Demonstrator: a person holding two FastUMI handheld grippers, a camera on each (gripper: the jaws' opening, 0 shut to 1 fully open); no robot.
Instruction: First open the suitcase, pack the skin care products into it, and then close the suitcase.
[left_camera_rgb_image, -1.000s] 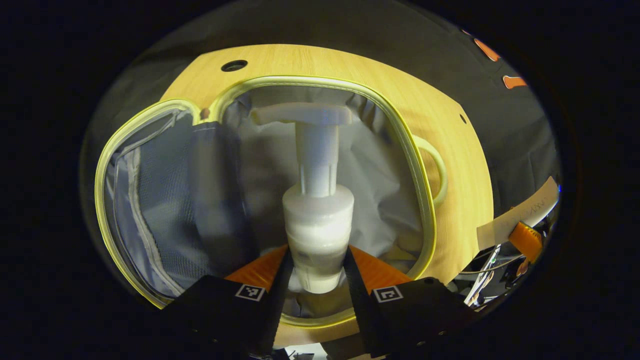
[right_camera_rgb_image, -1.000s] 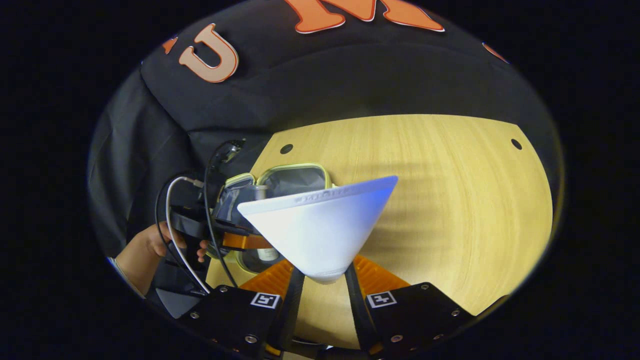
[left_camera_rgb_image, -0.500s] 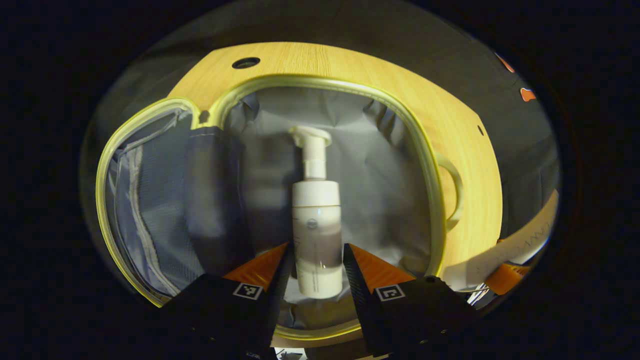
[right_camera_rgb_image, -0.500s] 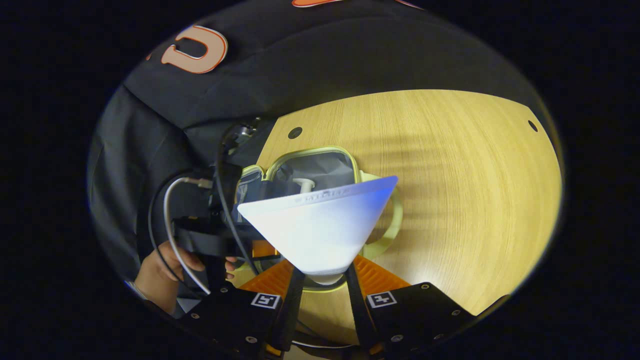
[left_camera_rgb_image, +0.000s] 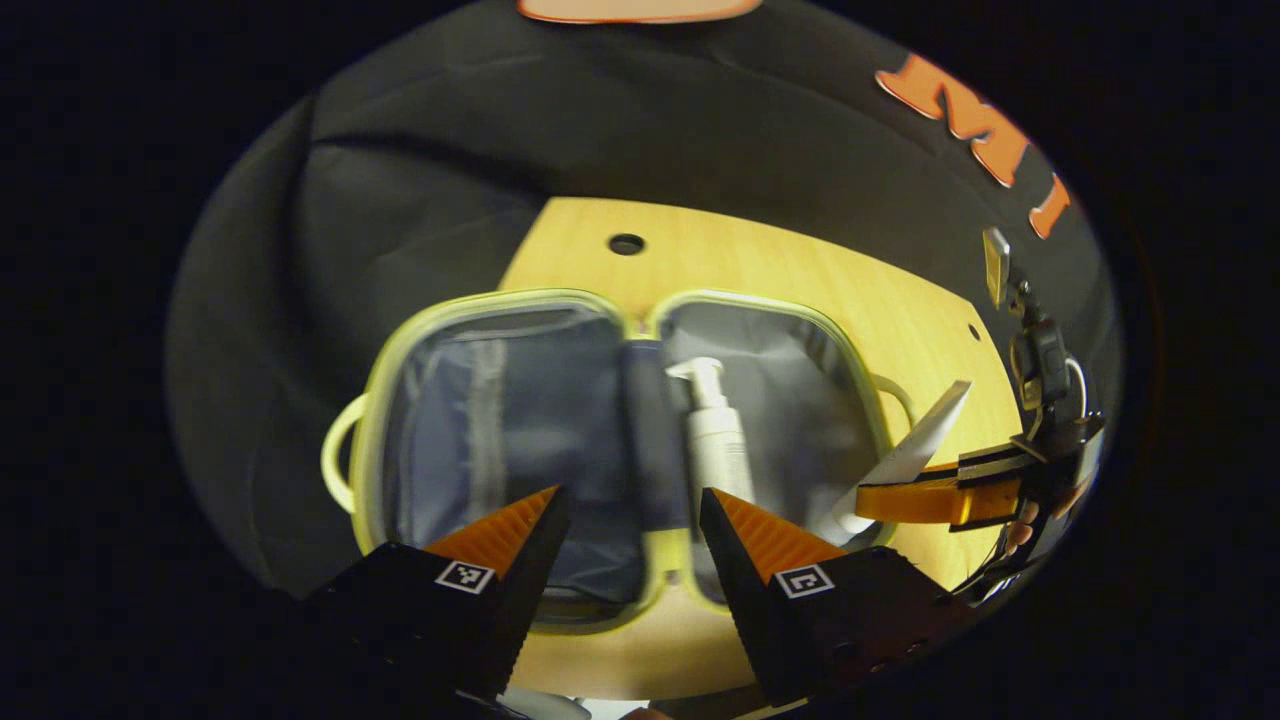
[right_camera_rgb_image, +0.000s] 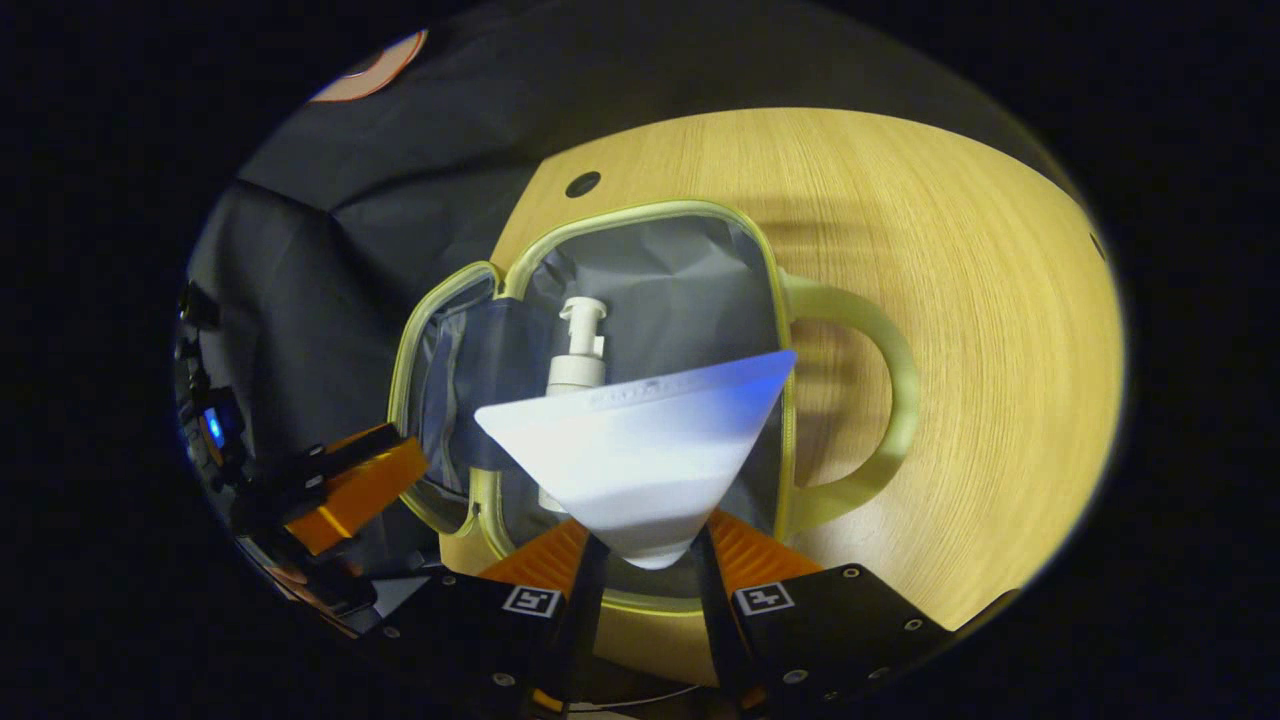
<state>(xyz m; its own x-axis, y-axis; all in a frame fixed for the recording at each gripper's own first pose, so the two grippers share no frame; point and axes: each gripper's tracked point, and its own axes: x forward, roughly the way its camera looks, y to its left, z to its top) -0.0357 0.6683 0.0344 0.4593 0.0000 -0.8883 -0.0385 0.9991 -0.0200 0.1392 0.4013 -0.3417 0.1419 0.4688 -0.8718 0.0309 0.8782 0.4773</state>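
Note:
The suitcase (left_camera_rgb_image: 505, 305) with a pale yellow rim and grey lining lies open flat on the wooden table; its rim (right_camera_rgb_image: 770, 270) also shows in the right gripper view. A white pump bottle (left_camera_rgb_image: 715, 435) lies in the right half, seen too as the pump bottle (right_camera_rgb_image: 578, 350). My left gripper (left_camera_rgb_image: 628, 520) is open and empty above the near edge of the case. My right gripper (right_camera_rgb_image: 645, 550) is shut on a white squeeze tube (right_camera_rgb_image: 640, 450), held over the right half. From the left gripper view, that tube (left_camera_rgb_image: 915, 450) hangs at the case's right rim.
The wooden table (right_camera_rgb_image: 980, 300) has free surface to the right of the case. A yellow carry handle (right_camera_rgb_image: 890, 400) sticks out on that side, another handle (left_camera_rgb_image: 335, 460) on the left. Small dark holes (left_camera_rgb_image: 626, 243) mark the tabletop. Black cloth surrounds the table.
My left gripper let go of the pump bottle, which now lies in the right half, and drew back and up. My right gripper carried the tube over the case.

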